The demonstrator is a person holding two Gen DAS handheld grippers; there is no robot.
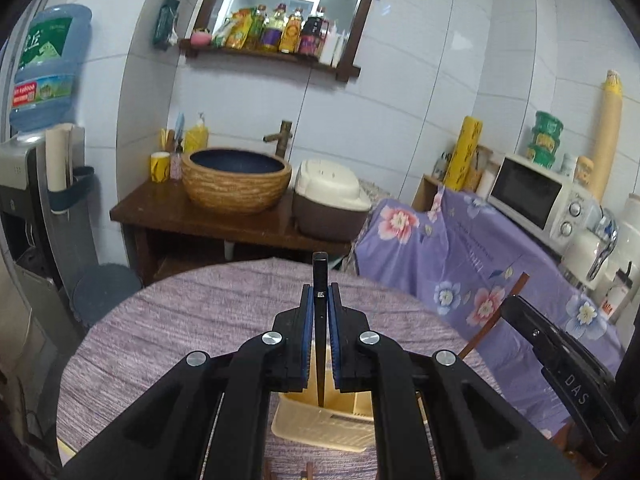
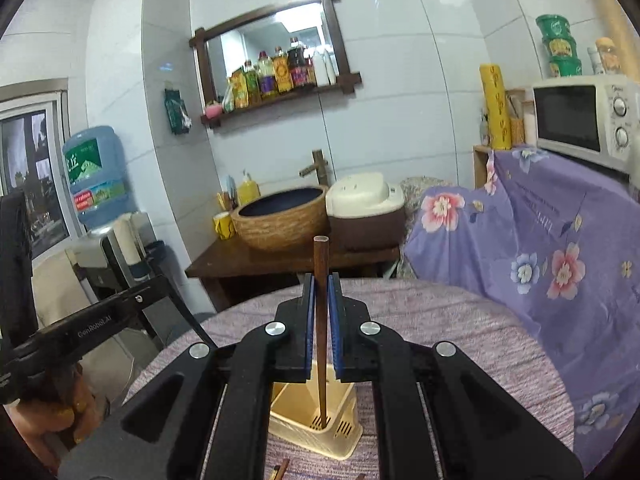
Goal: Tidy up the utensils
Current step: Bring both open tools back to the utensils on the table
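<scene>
A round table (image 1: 168, 320) in mauve cloth bears a cream utensil basket (image 2: 292, 424).

"DAS" on right gripper (image 1: 568, 364), "GenRoboLAI" on left gripper (image 2: 96, 330)

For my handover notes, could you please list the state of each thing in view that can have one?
Left tongs: shut on black chopstick.
Right tongs: shut on brown chopstick.
Cream basket: upright on the table, both chopstick tips inside.
Microwave: door closed.
Rice cooker: lid closed.
</scene>
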